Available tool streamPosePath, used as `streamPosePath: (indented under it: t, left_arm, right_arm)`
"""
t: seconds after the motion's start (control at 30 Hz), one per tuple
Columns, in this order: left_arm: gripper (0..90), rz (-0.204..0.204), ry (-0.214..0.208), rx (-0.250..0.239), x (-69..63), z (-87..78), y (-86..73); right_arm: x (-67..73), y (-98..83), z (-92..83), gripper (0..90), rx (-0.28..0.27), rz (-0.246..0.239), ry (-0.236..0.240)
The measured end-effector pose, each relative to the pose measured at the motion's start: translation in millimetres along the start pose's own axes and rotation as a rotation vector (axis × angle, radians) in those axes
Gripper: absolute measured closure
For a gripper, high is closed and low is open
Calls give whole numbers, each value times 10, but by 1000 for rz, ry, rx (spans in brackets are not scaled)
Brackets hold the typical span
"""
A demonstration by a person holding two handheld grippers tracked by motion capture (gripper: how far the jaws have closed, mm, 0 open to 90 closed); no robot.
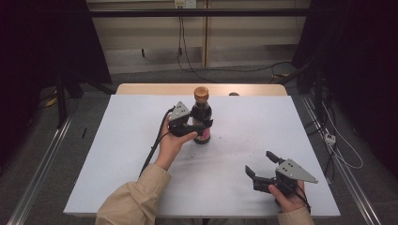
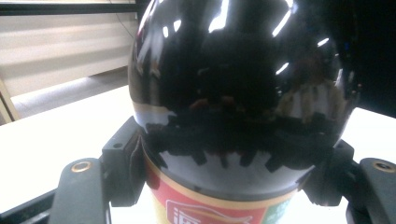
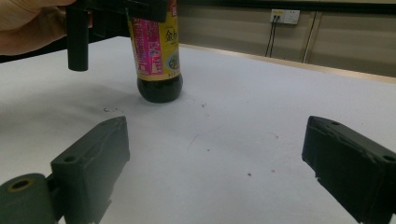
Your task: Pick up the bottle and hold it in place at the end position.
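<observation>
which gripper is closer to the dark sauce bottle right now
Left. The left gripper has its jaws on either side of the bottle, against its body near the table's middle. The right gripper sits apart from it, near the table's front edge, jaws wide open over bare tabletop.

In the left gripper view the dark sauce bottle stood so close that its cap and neck ran off the top edge and its label was cut by the bottom edge, the print too partial to read. In the right gripper view the top edge cut the bottle above its label. A small dark object at the table's far edge was too small to identify.
</observation>
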State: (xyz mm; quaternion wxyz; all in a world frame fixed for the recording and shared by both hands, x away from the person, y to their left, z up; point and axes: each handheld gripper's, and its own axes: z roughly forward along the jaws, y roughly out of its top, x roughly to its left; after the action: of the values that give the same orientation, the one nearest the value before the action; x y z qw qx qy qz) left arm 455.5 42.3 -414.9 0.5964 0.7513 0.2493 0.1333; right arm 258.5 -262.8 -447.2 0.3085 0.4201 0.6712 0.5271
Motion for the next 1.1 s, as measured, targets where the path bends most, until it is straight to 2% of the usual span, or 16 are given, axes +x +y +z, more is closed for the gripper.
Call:
streamPosePath:
  t: [0.07,0.17,0.3,0.33,0.37,0.43,0.57,0.6,0.7,0.9,1.03,1.1]
  left_arm:
    - [286,8,6,11,-12,-6,9]
    - [277,-22,12,17,-15,-9,6]
    - [268,-25,18,36,-20,-4,2]
    - [256,4,18,48,-17,1,-5]
    - [256,9,19,51,-10,8,-18]
    - [199,-30,9,59,24,12,-41]
    - [201,-28,-10,43,52,-10,-52]
    - [201,-23,-21,32,52,-23,-43]
    - [200,3,-19,8,49,-72,-3]
    - [86,-15,-21,-2,49,-158,55]
    - [37,-17,-16,0,43,-216,86]
    - [40,-35,-14,-11,49,-232,97]
  right_arm:
    - [1,0,2,70,1,-1,1]
    - [6,-1,8,71,3,-1,1]
    - [6,-1,4,72,3,0,2]
    - [1,-2,0,72,1,0,0]
    - [1,-2,0,72,1,0,0]
    - [-3,-2,-7,72,1,0,-2]
    - [-2,0,-13,72,0,0,-4]
    - [-1,0,-12,72,0,-1,-3]
    - [1,1,-8,72,-1,-4,-1]
    - [11,5,4,73,3,-9,-1]
    - [20,22,16,72,5,-19,2]
    - [26,34,29,73,11,-20,1]
